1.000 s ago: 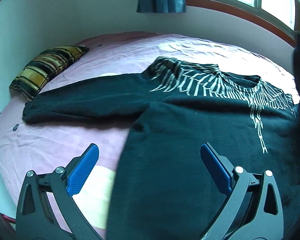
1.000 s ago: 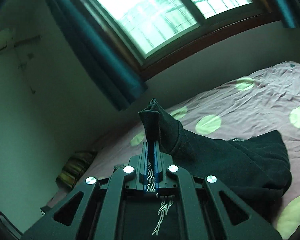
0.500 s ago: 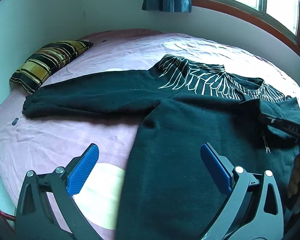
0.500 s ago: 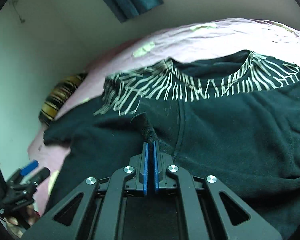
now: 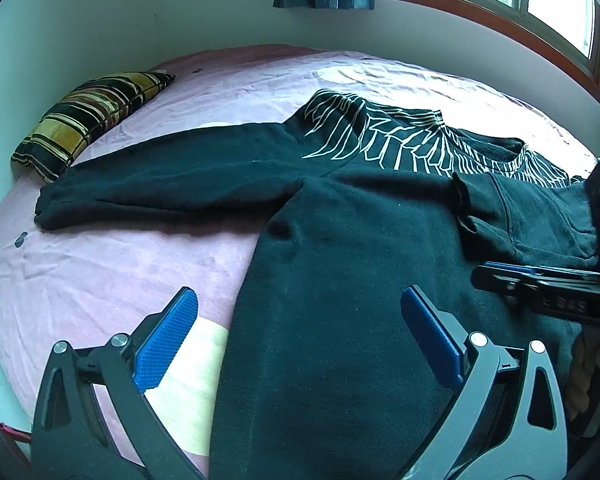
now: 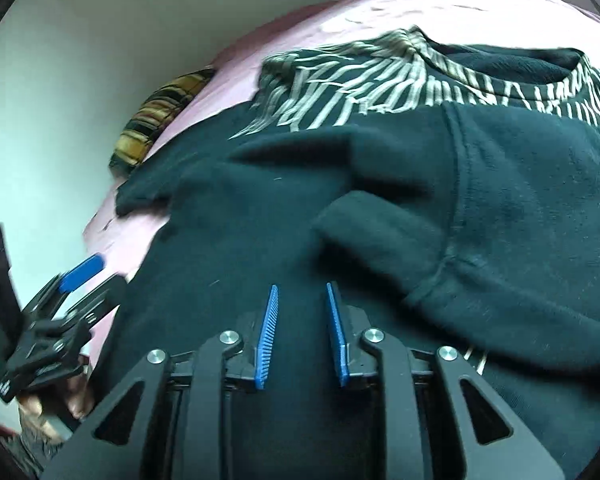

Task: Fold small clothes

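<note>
With one sleeve (image 6: 380,220) folded across the black sweater (image 5: 340,280), both grippers' fingers parted and empty, the outstretched sleeve (image 5: 172,184) likely comes next.

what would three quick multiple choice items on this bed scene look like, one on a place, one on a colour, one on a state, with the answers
1. Where does the striped pillow lie?
A. at the bed's far left, by the wall
B. on top of the sweatshirt
C. under the window

2. What colour is the sweatshirt?
A. red with blue dots
B. black with a pale line print at the shoulders
C. plain white

3. What state is the right claw in?
A. shut on a sleeve
B. shut on the pillow
C. open, holding nothing

Answers:
1. A, it rests on the pink sheet by the left wall, beyond the outstretched sleeve.
2. B, the cloth is black and pale lines fan out around the collar.
3. C, its blue pads stand apart, with the folded-over sleeve lying free ahead of them.
</note>
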{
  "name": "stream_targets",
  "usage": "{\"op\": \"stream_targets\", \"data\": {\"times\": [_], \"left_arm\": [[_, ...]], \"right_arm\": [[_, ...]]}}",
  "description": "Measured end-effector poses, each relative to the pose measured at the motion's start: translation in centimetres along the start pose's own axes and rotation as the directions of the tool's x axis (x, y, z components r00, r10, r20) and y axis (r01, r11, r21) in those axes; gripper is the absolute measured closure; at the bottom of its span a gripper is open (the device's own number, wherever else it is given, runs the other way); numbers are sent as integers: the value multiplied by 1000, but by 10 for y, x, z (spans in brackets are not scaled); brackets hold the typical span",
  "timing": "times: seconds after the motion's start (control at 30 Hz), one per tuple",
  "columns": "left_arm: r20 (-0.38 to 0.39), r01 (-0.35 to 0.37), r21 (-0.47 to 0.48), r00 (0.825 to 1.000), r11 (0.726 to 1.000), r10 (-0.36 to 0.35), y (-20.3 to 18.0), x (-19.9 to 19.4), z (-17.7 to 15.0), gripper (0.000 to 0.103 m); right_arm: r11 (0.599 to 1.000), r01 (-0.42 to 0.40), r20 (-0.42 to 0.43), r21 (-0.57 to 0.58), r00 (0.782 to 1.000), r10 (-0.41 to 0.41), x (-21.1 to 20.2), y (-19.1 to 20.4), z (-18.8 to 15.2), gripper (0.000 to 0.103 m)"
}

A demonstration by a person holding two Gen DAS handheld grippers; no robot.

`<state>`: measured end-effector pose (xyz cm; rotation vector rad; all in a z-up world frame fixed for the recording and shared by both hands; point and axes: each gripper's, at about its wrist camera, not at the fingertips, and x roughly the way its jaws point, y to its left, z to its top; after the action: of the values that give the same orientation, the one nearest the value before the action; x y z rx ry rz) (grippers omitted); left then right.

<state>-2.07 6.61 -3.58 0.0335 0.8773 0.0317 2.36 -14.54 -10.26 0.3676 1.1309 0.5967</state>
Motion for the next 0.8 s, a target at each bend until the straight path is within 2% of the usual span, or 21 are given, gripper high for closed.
{"op": "stream_targets", "data": {"times": [0.07,0.1,0.17,0.23,0.3,0.33,0.37,0.4,0.43,0.47,0.5,0.53,0.57,0.6,0.63,0.67,0.7,0.77,0.8], "left_arm": [[0,-2,-1,1000,1000,2,1,0,0,2],[0,-4,-3,1000,1000,4,1,1,0,2],[-3,-4,-10,1000,1000,4,1,3,0,2],[-6,-6,-17,1000,1000,6,2,5,1,2],[-15,18,-35,1000,999,-19,1,7,6,2],[-17,48,-47,999,998,-49,0,8,9,2],[-5,115,-62,993,991,-116,-3,8,15,2],[-8,197,-71,980,978,-198,-7,13,21,2],[-17,243,-83,969,966,-246,-10,17,25,2],[-32,335,-115,940,935,-341,-16,27,33,2],[-44,383,-125,919,915,-391,-20,33,37,2],[-65,436,-137,892,889,-448,-27,43,42,2],[-105,494,-168,852,853,-513,-37,60,50,2],[-128,523,-180,827,833,-547,-43,69,53,2],[-156,559,-197,793,806,-588,-51,80,56,2],[-193,595,-229,748,770,-635,-61,96,61,2],[-209,615,-255,718,746,-663,-68,107,63,2],[-224,634,-290,683,716,-695,-80,124,68,2],[-222,637,-288,682,715,-697,-83,128,70,2]], "right_arm": [[999,-48,38,-4,998,48,-19,3,-1,76],[998,-66,72,6,995,66,-31,1,0,68],[989,-120,127,89,986,108,-53,-13,3,60],[961,-182,146,207,977,153,-59,-29,4,60],[956,-169,152,239,979,135,-57,-32,4,60],[962,-140,167,236,981,101,-57,-31,3,60],[963,-126,172,237,981,86,-58,-32,3,60],[961,-124,174,247,981,82,-61,-33,4,60],[957,-132,178,260,980,87,-64,-36,4,60],[953,-139,189,271,978,89,-69,-39,2,60],[952,-137,200,274,976,82,-73,-42,1,60],[953,-126,217,277,974,65,-81,-45,-2,60],[953,-115,231,281,972,49,-90,-49,-5,59],[953,-108,241,284,970,38,-97,-52,-9,55],[952,-101,251,288,968,27,-104,-54,-14,53],[950,-94,261,297,965,14,-111,-58,-20,52],[950,-88,264,301,964,6,-115,-61,-25,52],[948,-76,265,310,964,-10,-123,-70,-34,52],[946,-72,267,316,964,-15,-126,-74,-38,52]]}}
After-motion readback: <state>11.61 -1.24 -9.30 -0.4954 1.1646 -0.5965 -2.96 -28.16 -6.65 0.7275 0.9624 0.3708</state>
